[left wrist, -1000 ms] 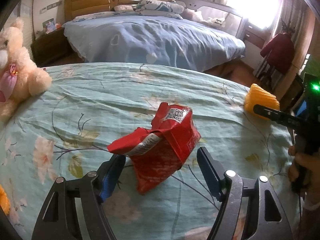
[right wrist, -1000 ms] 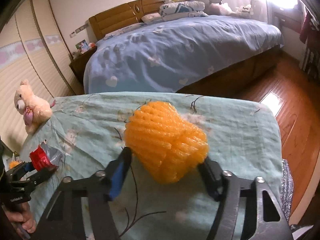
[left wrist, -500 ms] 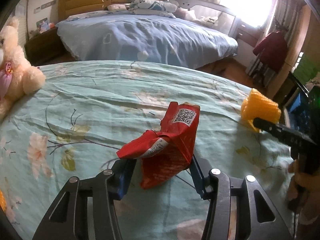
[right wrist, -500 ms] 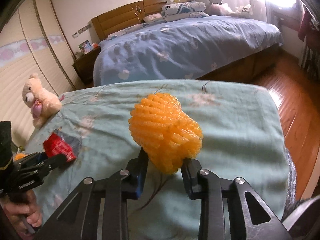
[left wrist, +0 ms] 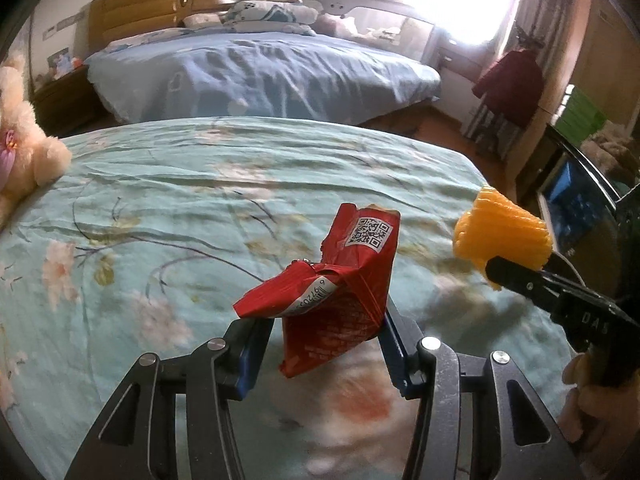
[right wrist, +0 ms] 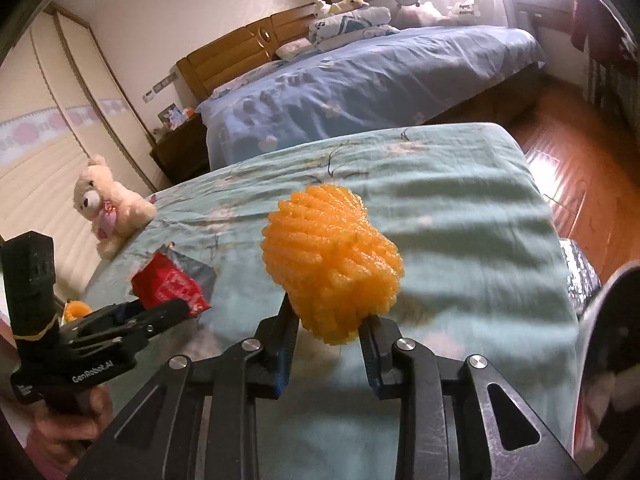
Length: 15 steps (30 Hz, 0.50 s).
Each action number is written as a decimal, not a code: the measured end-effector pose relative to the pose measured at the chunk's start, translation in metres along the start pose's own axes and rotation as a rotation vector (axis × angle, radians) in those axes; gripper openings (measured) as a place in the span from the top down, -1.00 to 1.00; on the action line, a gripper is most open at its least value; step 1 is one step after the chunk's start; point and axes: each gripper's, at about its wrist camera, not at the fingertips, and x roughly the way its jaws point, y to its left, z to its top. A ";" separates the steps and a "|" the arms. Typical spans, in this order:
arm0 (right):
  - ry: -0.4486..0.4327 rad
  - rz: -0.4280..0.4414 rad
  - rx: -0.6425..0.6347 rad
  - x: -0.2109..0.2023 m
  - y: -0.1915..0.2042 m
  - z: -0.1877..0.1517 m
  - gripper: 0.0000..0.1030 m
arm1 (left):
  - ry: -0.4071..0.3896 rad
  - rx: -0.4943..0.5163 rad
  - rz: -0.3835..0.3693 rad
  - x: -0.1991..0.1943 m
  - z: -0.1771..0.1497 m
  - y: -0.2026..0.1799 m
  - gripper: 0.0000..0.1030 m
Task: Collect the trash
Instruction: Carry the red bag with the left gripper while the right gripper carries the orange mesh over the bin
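Observation:
My left gripper (left wrist: 326, 330) is shut on a crumpled red snack wrapper (left wrist: 340, 288) with a QR code and holds it above the teal floral bedspread (left wrist: 180, 208). My right gripper (right wrist: 330, 326) is shut on an orange foam net (right wrist: 332, 264) and holds it above the same bedspread (right wrist: 460, 208). The foam net (left wrist: 504, 240) and the right gripper show at the right of the left wrist view. The wrapper (right wrist: 168, 286) and the left gripper (right wrist: 132, 322) show at the lower left of the right wrist view.
A cream teddy bear (right wrist: 108, 208) sits at the bedspread's left edge, also seen in the left wrist view (left wrist: 24, 148). A second bed with a blue cover (left wrist: 260, 76) stands behind. A small orange item (right wrist: 76, 310) lies at the lower left. Wooden floor (right wrist: 576, 148) lies to the right.
Both grippers have closed on their items and lifted them off the bedspread. The two grippers have come closer together.

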 end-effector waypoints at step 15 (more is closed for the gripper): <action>-0.052 -0.002 0.074 -0.052 -0.005 -0.044 0.45 | -0.007 0.095 -0.041 -0.028 -0.023 -0.044 0.04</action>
